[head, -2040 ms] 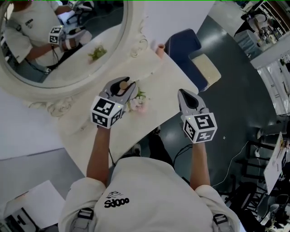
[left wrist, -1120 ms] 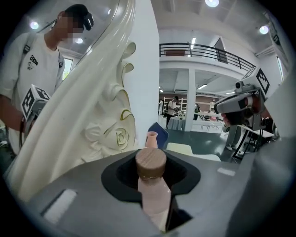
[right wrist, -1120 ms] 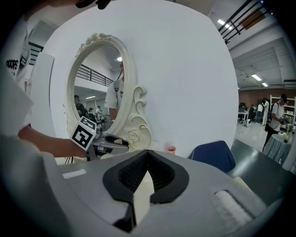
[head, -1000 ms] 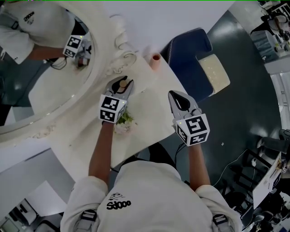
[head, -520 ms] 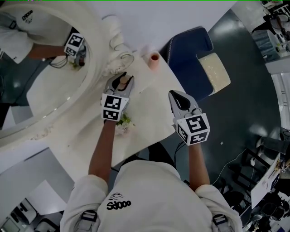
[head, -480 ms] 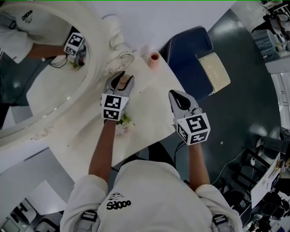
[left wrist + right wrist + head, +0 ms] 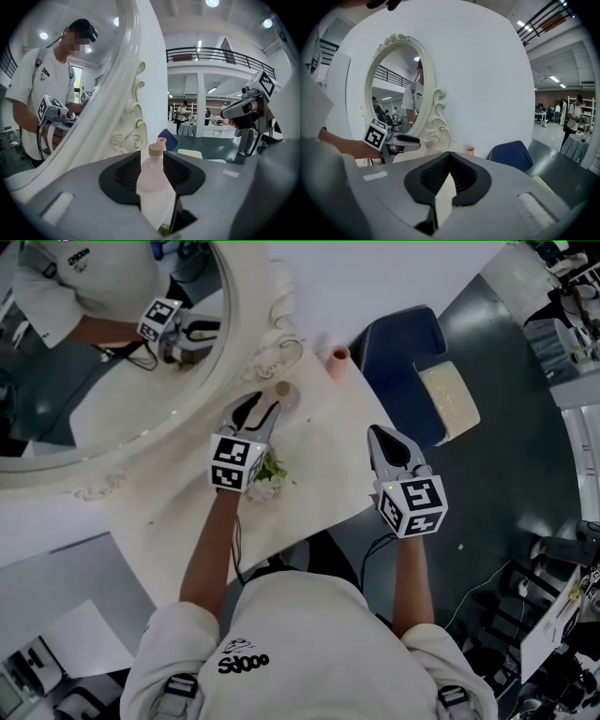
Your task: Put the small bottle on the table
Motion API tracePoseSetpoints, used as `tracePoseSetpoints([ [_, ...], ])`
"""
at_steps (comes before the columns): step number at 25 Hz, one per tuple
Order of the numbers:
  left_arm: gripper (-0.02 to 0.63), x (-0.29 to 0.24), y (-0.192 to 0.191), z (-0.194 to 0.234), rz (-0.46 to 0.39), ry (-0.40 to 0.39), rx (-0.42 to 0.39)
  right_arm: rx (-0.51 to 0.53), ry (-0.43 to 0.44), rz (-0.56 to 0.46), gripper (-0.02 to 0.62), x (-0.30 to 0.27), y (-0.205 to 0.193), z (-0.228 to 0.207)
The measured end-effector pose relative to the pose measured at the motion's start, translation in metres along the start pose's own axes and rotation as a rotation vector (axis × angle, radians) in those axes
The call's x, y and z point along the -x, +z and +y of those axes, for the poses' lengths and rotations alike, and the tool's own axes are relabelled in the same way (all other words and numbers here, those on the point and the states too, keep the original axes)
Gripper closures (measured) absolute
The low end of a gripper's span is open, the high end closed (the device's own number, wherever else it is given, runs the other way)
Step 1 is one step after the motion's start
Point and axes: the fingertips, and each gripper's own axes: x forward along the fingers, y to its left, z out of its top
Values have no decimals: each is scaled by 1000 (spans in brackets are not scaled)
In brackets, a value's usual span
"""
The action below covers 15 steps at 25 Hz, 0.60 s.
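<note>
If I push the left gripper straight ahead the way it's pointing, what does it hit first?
The small bottle: it stands between the opening jaws of the left gripper, so any advance would push it almost at once. Beyond it, the pink cup looks roughly in line, though depth is unclear.

A big bright room.
White wall (image 7: 487, 70), round mirror (image 7: 396, 89) with a curly frame, blue chair (image 7: 401, 343), dark shiny floor (image 7: 525, 474).

Ornate mirror (image 7: 94, 381); pink cup (image 7: 338, 359); flowers (image 7: 270, 478); blue chair (image 7: 398, 345).
</note>
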Motion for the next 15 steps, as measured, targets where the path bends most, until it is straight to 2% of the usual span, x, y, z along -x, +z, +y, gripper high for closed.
tracePoseSetpoints([
  [9, 575, 104, 12, 16, -59, 48, -18, 102, 9, -61, 594, 30, 28, 68],
  [15, 589, 168, 35, 16, -123, 27, -96, 162, 9, -129, 594, 47, 47, 120],
])
